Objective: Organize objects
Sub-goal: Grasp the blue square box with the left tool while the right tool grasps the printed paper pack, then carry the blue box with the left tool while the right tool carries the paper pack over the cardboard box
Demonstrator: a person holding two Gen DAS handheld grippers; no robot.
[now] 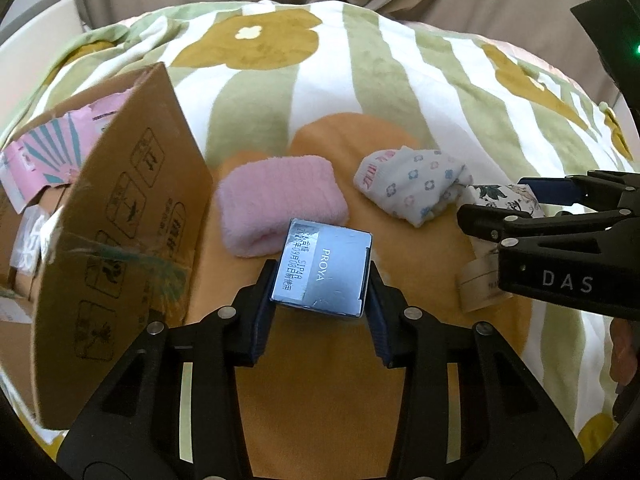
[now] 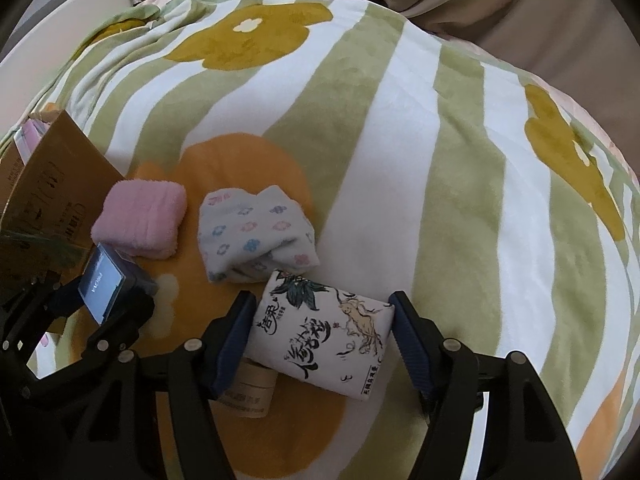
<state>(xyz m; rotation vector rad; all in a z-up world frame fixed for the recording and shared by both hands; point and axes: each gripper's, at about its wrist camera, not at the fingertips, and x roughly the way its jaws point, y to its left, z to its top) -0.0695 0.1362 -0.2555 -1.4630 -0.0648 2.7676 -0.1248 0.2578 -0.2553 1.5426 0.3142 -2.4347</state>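
Organizing centres on a small glossy blue cardboard box printed PROYA (image 1: 322, 266), which is clamped by its two side faces between the ribbed dark-blue pads of the left gripper (image 1: 320, 300) and carried clear of the bedding, just beside the open brown corrugated cardboard carton (image 1: 120, 240). It is judged that the carton, its flap raised and printed with handling symbols, is meant as the collecting place, which explains why the box is held toward it.

A soft white tissue pack printed with ink-style calligraphy and leaves (image 2: 320, 336) is straddled by the right gripper (image 2: 322, 340), whose jaws stand apart; one pad appears close to or touching each end, but no squeeze is visible, so a grasp seems only prepared. A short tan cylindrical paper jar (image 2: 248, 392) lies partly beneath that pack.

Two folded cloths are left on the plush green-and-white striped blanket with ochre flowers (image 2: 400, 140): a fluffy pink terry towel (image 1: 280, 208) and a white cloth with small blue and pink flower prints (image 1: 412, 188). They lie near each other but apart.
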